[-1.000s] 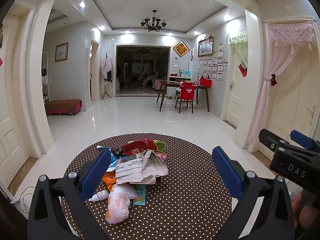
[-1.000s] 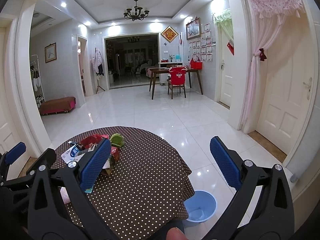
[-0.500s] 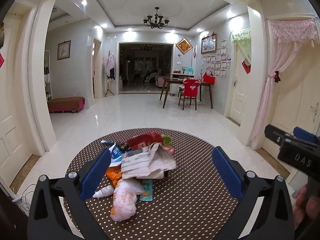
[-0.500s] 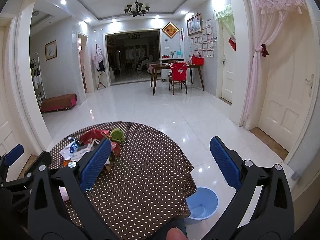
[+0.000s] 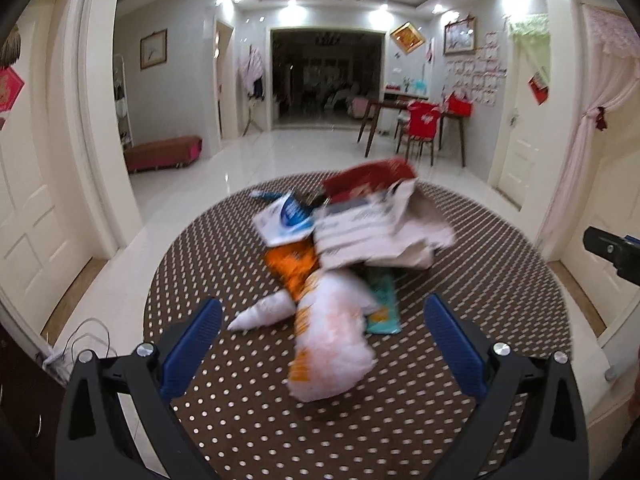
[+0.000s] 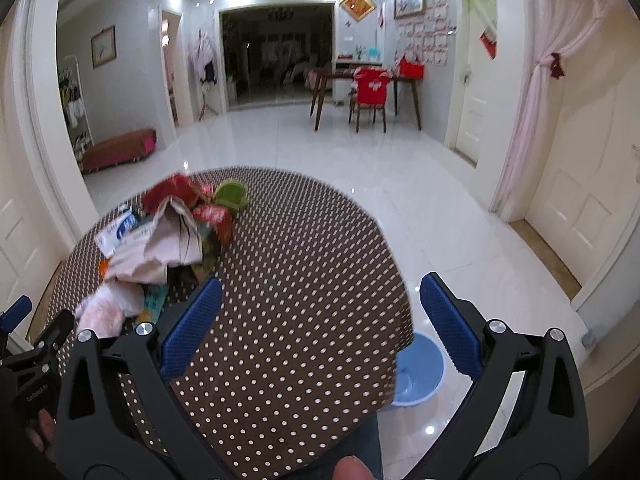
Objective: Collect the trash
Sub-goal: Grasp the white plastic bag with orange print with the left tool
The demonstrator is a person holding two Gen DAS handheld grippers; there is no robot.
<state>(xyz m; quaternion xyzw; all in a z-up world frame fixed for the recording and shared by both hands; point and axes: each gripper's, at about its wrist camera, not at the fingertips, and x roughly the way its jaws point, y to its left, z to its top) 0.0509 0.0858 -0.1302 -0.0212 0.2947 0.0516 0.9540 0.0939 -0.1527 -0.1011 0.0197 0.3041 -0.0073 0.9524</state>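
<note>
1. We see the trash pile (image 5: 344,240) heaped on the round table (image 5: 500,280), which wears a brown cloth with white dots; the pile sits left of the table's centre in the right wrist view (image 6: 160,240).
2. Our left gripper (image 5: 322,344) hovers over the near part of the table with its blue pads spread wide and nothing between them. A white and orange plastic bag (image 5: 332,344) lies on the cloth just ahead of it, between the two fingers in the picture.
3. Our right gripper (image 6: 320,320) is likewise wide apart and empty, held over the bare dotted cloth to the right of the pile.
4. Only the left wrist view shows the near side of the heap clearly: an orange wrapper (image 5: 294,266), a teal packet (image 5: 382,304) partly under the bag, crumpled printed paper (image 5: 372,236) on top, a blue and white wrapper (image 5: 286,218) and a red bag (image 5: 368,180) at the back. This view is blurred, so we cannot read any print.
5. Only the right wrist view shows a light blue bucket (image 6: 418,372) standing on the white floor, partly hidden by the table's right edge, and a green item (image 6: 231,196) at the far side of the pile.
6. Each view catches part of the other gripper at its edge, too little to judge.
</note>
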